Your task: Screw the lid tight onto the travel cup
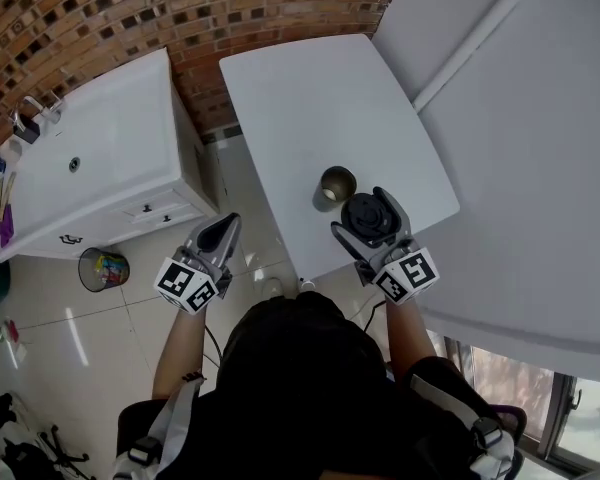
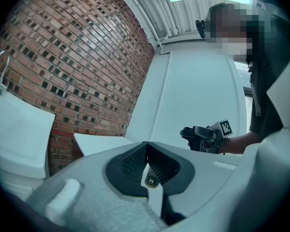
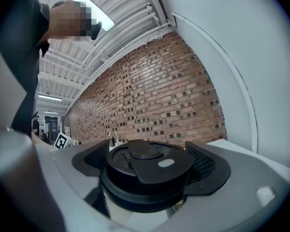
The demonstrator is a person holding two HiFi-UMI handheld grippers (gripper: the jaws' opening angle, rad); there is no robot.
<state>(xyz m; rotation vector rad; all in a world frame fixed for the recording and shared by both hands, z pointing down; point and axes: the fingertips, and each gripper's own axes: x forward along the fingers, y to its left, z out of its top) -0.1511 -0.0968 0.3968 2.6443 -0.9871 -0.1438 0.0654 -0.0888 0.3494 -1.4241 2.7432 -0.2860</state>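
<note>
On the white table (image 1: 310, 98), near its front edge, we note the travel cup (image 1: 336, 185) standing upright and uncovered. Its mouth is open to the head view and the inside reads as pale metal. We cannot tell whether anything is in it.

Right claw (image 1: 365, 213): jaws spread wide and clamped on the lid (image 1: 368, 218), a black round piece with a flip tab on top. In the right gripper view the lid (image 3: 145, 170) fills the space between the ribbed black pads (image 3: 205, 163), flat side up. It is held just beside the cup, on the person's side and a little to the right, and is not seated on it.

Left claw (image 1: 230, 224): jaws together with nothing gripped, held off the table's left edge, above the tiled floor (image 1: 250, 198). In the left gripper view the claw (image 2: 146, 146) points toward the table, and the cup (image 2: 152, 176) shows small and far off in the slit under the closed tips.

Other containers:
- A mesh wastebasket (image 1: 103, 268) stands on the floor beside the white cabinet (image 1: 130, 138), with bright, mixed-colour scraps inside.
- A sink (image 1: 50, 173) is set into the cabinet top, with its drain visible and a tap (image 1: 28, 120) at the back.
</note>
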